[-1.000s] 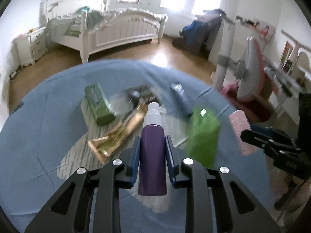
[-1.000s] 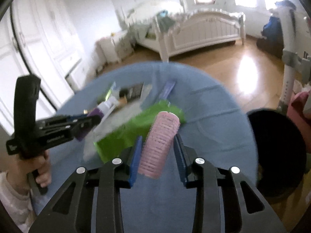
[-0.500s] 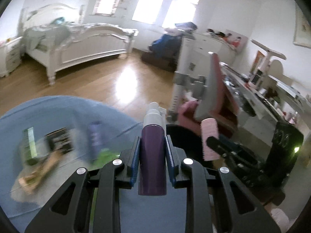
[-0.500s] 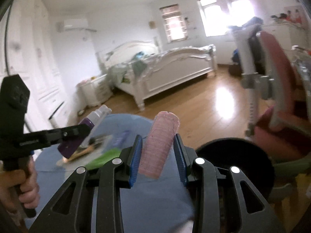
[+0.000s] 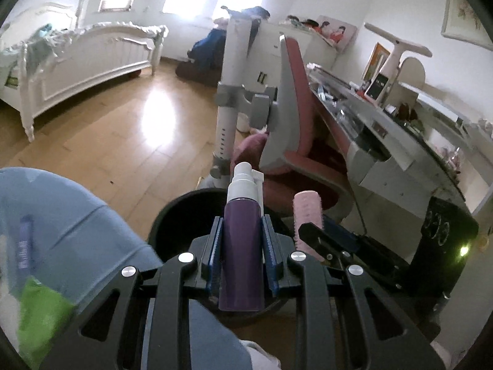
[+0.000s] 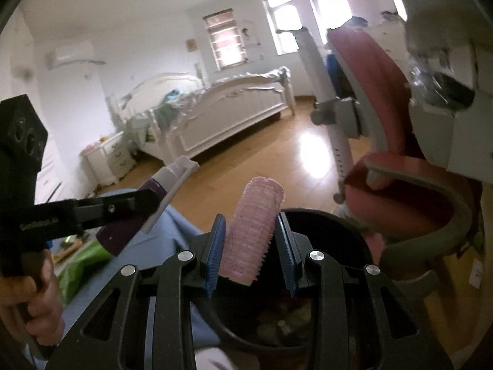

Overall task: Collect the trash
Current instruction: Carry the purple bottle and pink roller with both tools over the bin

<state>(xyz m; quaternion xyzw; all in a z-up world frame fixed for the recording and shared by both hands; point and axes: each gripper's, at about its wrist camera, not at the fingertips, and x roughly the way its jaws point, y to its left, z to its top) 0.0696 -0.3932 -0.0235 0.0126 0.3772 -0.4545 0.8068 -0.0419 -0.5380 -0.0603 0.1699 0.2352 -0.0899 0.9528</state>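
— Bedroom with a white bed (image 5: 83,52) far left, wooden floor, and a blue-clothed round surface (image 5: 71,228) at near left. Where does the black round bin (image 5: 185,212) lie from each tool?

— Straight ahead and below both. The left hand-held gripper (image 5: 242,243) pinches a purple plastic spray bottle with a white pump top (image 5: 242,246), long axis pointing forward along the fingers, its nozzle over the bin's far rim. The right hand-held gripper (image 6: 251,246) pinches a pink ribbed hair roller (image 6: 254,231) the same way, leaning slightly right, above the bin's opening (image 6: 332,240).

— Which is nearer the drop?

— I judge the right one: in its view the bin fills the space beneath the fingers, with some pale scraps already inside. The left looks to sit near the bin's near-left rim, by the cloth's edge.

— Anything unclear?

— The bin's near rim is hidden behind both tools, so exact overlap is a guess. A green wrapper (image 5: 40,314) and a purple tube (image 5: 24,243) on the cloth are blurred and cut off.
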